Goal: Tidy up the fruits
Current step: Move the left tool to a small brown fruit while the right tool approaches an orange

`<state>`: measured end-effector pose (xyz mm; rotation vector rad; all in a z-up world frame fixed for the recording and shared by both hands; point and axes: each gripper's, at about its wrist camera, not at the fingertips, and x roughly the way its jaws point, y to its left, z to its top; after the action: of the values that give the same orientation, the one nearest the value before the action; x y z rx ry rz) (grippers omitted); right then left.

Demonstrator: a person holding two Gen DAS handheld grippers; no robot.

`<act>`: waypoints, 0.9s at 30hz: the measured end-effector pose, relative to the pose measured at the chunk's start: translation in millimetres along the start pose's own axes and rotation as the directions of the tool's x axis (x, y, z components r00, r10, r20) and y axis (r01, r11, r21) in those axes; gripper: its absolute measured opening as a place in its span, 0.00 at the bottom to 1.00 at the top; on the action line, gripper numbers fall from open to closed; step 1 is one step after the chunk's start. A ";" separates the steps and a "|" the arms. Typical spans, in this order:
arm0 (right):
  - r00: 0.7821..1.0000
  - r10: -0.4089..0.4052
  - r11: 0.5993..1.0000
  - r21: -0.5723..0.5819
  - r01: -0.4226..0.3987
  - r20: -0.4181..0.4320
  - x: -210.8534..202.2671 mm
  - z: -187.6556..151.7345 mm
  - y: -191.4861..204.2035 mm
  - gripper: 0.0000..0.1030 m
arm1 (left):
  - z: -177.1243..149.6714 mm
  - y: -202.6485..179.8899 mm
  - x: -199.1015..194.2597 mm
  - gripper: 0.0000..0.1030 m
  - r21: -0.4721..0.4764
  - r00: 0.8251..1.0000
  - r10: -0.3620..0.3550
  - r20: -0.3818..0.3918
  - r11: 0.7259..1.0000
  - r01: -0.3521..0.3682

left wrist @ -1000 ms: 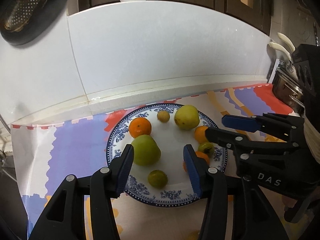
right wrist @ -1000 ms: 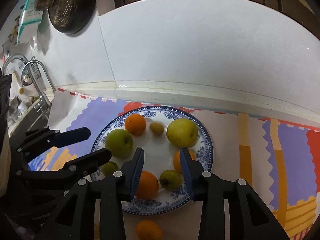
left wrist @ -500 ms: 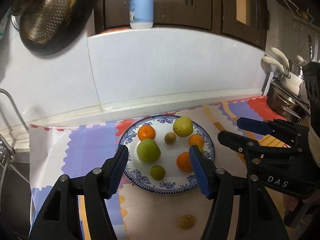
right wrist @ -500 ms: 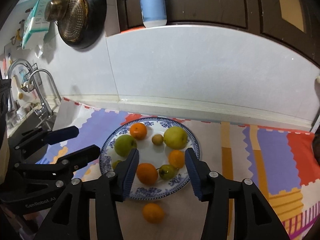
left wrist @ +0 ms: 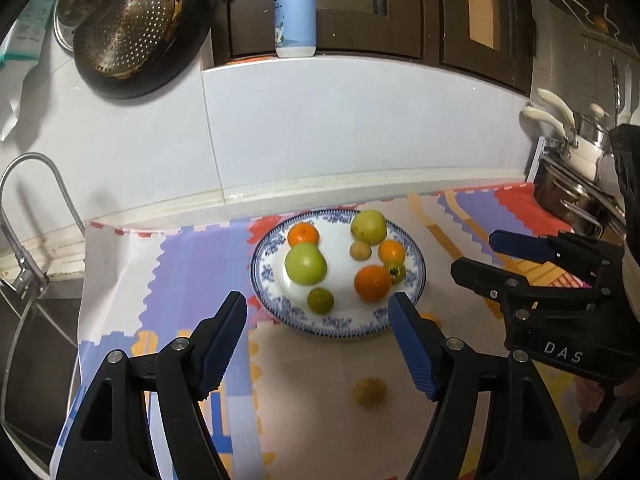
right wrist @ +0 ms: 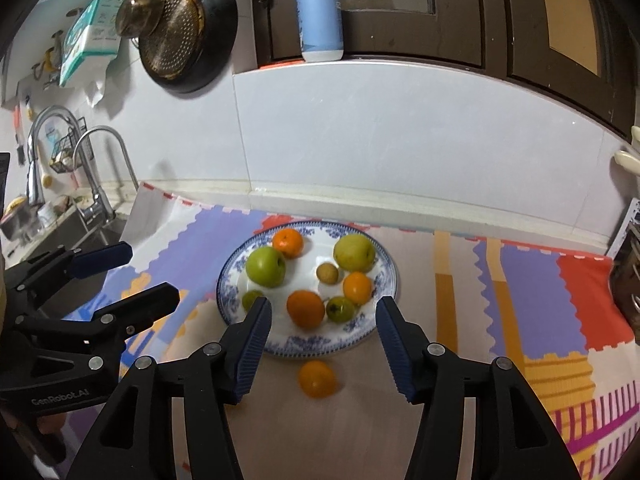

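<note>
Fruit that is not yet sorted consists of one small round orange citrus [right wrist: 318, 378], which lies on the bench [right wrist: 344, 432] just outside the near rim of the round blue-and-white patterned porcelain plate [right wrist: 386, 258]. In the left wrist view the same item appears as a dull yellowish ball [left wrist: 369, 392] below the plate rim. Seven other fruits lie on the plate.

Right gripper [right wrist: 322, 330]: released; its jaws have just been opening, and nothing is between them. The loose citrus lies straight ahead of this gripper and slightly below its fingertips, centred in the gap.

Left gripper [left wrist: 318, 330]: released; its jaws have also just been opening, and they are empty. The citrus lies ahead of it, offset toward its right finger.

The citrus is round and has no long axis; jaw orientation is not critical. Judgement: the right gripper is better aligned. The next move requires a short forward and downward reach, then closure across the citrus.
</note>
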<state>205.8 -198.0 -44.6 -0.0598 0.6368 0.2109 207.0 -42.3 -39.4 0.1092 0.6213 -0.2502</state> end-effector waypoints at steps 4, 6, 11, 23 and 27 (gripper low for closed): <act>1.000 0.002 1.000 -0.018 -0.002 -0.023 -0.1 -9.0 2.8 0.54 | -13.8 -3.2 -0.6 0.71 0.012 1.000 0.007 -0.015 1.000 -0.007; 0.999 0.003 1.000 -0.028 -0.004 -0.036 0.9 -14.2 3.7 0.54 | -20.1 -4.6 0.2 0.71 0.020 1.000 0.009 -0.024 1.000 -0.008; 0.997 0.013 0.999 -0.051 -0.017 -0.082 7.6 -25.7 5.2 0.54 | -36.3 -8.4 9.2 0.71 0.037 0.997 0.000 -0.083 0.999 0.003; 0.979 0.032 0.999 -0.033 -0.040 -0.202 43.0 -49.6 -2.5 0.54 | -61.7 -18.8 42.4 0.70 0.036 0.978 -0.076 -0.192 0.996 0.085; 0.974 0.043 0.998 -0.024 -0.050 -0.221 54.4 -52.4 -4.7 0.53 | -62.3 -21.1 55.1 0.68 0.027 0.972 -0.090 -0.215 0.995 0.098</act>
<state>218.9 -199.2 -119.2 -0.0981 0.8574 0.2613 209.6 -62.6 -122.7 0.1443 0.8373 -0.3451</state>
